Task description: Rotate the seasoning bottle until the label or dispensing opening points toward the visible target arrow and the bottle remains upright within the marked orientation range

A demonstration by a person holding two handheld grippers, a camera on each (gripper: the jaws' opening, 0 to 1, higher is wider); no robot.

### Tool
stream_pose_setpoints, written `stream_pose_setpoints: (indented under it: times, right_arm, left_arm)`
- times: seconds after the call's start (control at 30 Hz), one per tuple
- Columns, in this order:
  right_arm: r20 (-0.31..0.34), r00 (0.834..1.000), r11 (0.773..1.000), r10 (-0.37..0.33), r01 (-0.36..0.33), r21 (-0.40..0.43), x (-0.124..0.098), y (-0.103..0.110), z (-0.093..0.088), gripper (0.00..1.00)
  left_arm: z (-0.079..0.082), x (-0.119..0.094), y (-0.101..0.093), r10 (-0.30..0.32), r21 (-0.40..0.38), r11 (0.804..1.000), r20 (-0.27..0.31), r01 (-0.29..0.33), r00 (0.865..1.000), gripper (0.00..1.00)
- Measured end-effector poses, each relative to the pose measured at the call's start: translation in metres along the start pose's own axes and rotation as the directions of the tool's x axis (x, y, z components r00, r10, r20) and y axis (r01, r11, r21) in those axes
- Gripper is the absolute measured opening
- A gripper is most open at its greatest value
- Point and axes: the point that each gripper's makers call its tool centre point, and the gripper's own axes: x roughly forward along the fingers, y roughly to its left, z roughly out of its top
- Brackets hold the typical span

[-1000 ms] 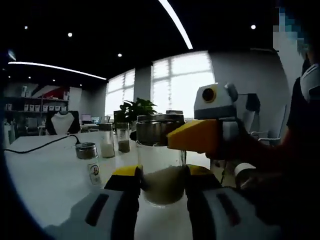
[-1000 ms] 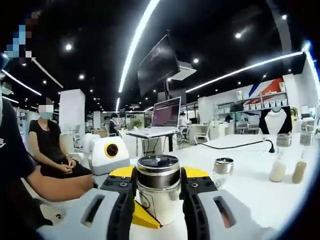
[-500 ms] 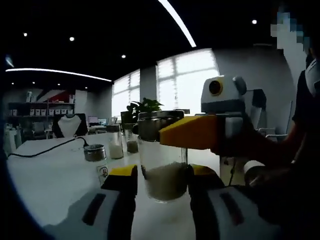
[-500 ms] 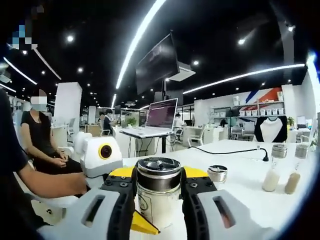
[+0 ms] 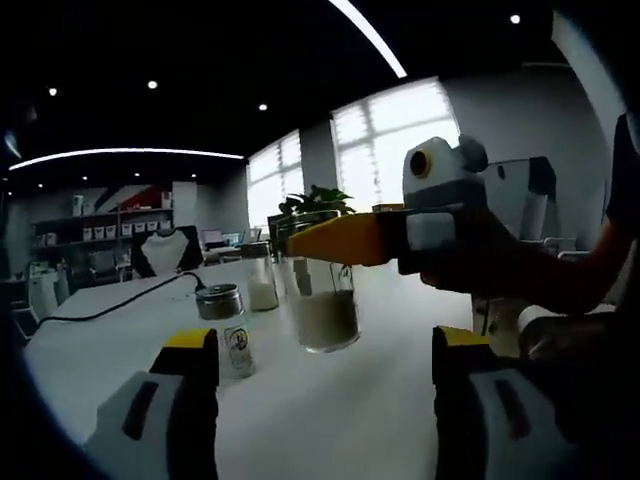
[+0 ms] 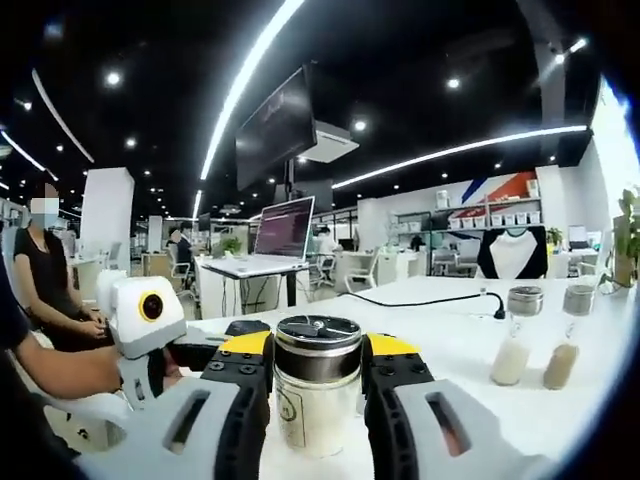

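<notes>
A glass seasoning bottle (image 5: 326, 312) with a metal lid, part-filled with white grains, stands upright on the white table (image 5: 330, 420). My right gripper (image 6: 316, 350) is shut on the bottle's lid, and the glass body (image 6: 314, 415) with a small label shows between its jaws. In the left gripper view that right gripper (image 5: 345, 240) reaches in from the right with its yellow jaw across the bottle's top. My left gripper (image 5: 325, 340) is wide open, jaws well apart on either side and short of the bottle. It also appears at the left of the right gripper view (image 6: 150, 320), held by a hand.
A small metal-capped bottle (image 5: 230, 325) stands left of the seasoning bottle, with two taller shakers (image 5: 262, 285) behind. These shakers (image 6: 540, 340) stand at the right of the right gripper view. A black cable (image 6: 430, 298) crosses the table. A seated person (image 6: 50, 280) is at the left.
My left gripper has opened wide, let go of the bottle's body and drawn back. The right gripper stays shut on the lid.
</notes>
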Motion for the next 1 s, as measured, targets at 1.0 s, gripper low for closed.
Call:
stream_pose_setpoints:
  times: [1.0]
  right_arm:
    - [-0.055,0.989,0.989,-0.137,0.14,0.053,0.027,-0.093,-0.045,0.33]
  left_arm:
    - [0.003,-0.008,0.022,0.109,-0.061,0.992,-0.003,-0.109,0.994,1.0]
